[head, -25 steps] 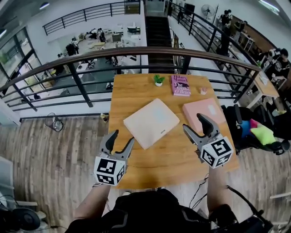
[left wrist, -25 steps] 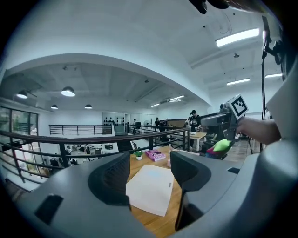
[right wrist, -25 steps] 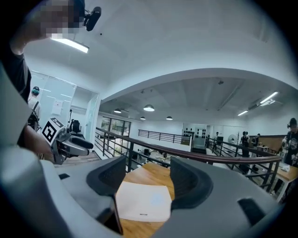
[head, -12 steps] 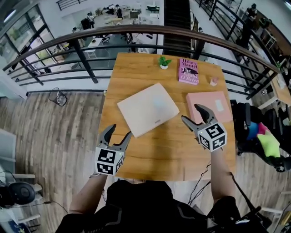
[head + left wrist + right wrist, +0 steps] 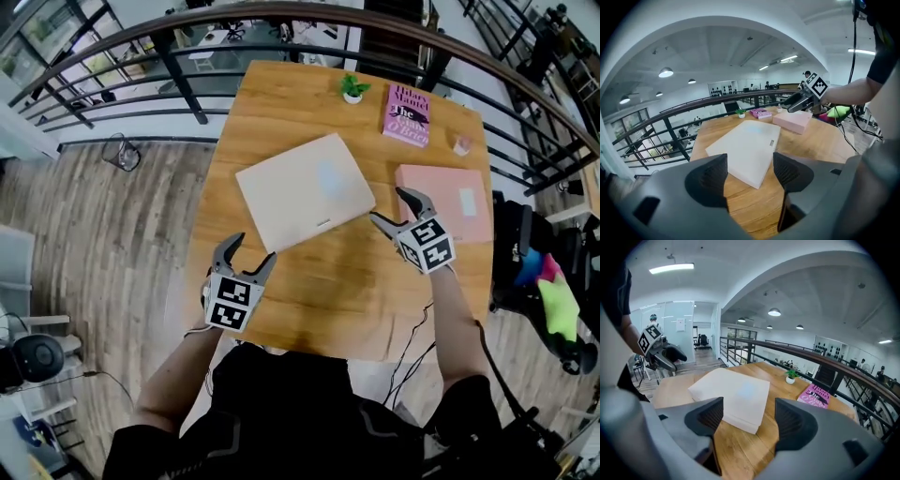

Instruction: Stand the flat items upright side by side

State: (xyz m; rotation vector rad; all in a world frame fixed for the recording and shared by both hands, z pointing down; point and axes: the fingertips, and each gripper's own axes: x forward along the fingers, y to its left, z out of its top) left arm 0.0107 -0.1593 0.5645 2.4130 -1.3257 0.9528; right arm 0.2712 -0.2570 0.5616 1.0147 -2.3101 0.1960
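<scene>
A cream flat box (image 5: 305, 190) lies flat in the middle of the wooden table (image 5: 366, 291). A pink flat box (image 5: 450, 202) lies flat to its right, and a magenta book (image 5: 407, 115) lies flat at the far right. My left gripper (image 5: 249, 251) hovers open just off the cream box's near left corner (image 5: 745, 147). My right gripper (image 5: 390, 208) hovers open between the cream box (image 5: 733, 397) and the pink box (image 5: 793, 121). Both pairs of jaws have just been opening, with nothing between them.
A small potted plant (image 5: 352, 89) and a small pink object (image 5: 460, 145) stand near the table's far edge. A dark railing (image 5: 169, 56) runs behind the table. Cables hang off the near right edge, and a chair with coloured things (image 5: 553, 300) stands at the right.
Both grippers have come down and forward towards the table, closer to the cream box. The flat items have not moved.
</scene>
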